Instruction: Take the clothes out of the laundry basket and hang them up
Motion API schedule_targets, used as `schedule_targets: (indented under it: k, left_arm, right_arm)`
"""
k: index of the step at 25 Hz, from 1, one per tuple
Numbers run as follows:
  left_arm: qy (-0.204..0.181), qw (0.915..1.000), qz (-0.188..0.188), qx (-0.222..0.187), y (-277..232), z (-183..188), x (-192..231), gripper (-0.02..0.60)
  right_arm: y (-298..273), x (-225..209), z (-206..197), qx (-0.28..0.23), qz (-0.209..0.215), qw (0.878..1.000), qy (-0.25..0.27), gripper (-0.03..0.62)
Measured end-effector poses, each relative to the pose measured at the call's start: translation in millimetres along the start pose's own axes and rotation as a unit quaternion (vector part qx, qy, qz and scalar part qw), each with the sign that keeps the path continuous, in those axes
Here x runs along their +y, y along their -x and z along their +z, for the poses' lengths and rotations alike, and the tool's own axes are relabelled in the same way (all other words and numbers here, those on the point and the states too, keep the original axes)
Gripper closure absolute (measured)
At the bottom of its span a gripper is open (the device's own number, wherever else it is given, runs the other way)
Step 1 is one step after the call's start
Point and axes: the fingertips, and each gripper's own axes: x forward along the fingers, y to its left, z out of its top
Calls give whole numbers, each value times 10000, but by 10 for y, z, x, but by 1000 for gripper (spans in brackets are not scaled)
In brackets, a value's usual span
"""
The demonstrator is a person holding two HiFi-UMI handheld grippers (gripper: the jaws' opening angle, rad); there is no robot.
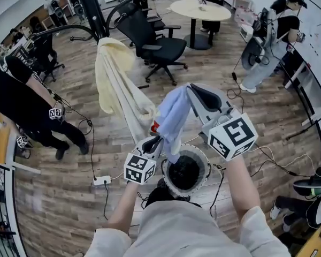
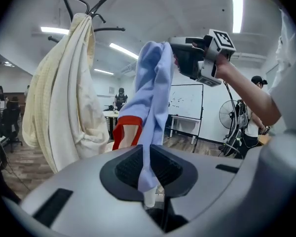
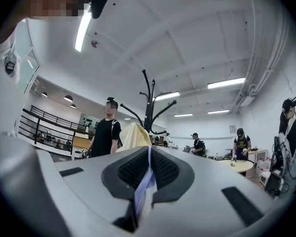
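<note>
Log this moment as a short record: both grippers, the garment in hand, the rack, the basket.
left gripper: shut on the lower part of the light blue garment, near its red trim
right gripper: shut on the garment's upper end, higher than the left
light blue garment: held between both grippers, above the laundry basket
coat rack: upright beyond the garment, with a cream cloth hanging on it
laundry basket: on the floor by the person's feet; inside dark, contents unclear

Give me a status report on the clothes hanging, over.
Left gripper shut on blue garment. Right gripper shut on its upper end. Garment held above laundry basket. Cream garment hangs on coat rack ahead; path looks clear.
</note>
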Motion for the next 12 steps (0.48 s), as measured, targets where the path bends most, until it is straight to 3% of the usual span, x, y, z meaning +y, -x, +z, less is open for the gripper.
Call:
schedule_targets:
  k: [3,6,12]
  left_arm:
    - [-115,9996,93,-243,11,234,33,534]
    - [-232,9986,100,-468,60,468,24,457]
    - [-554,9962,129,-663,131,802,-43,429]
  right_arm:
    - [-85,10,307,-218,148,9995,160,572]
    - [-151,19,606,-391,190,9985,335,572]
    - [-195,-30,1139,-773,237,9954,520,572]
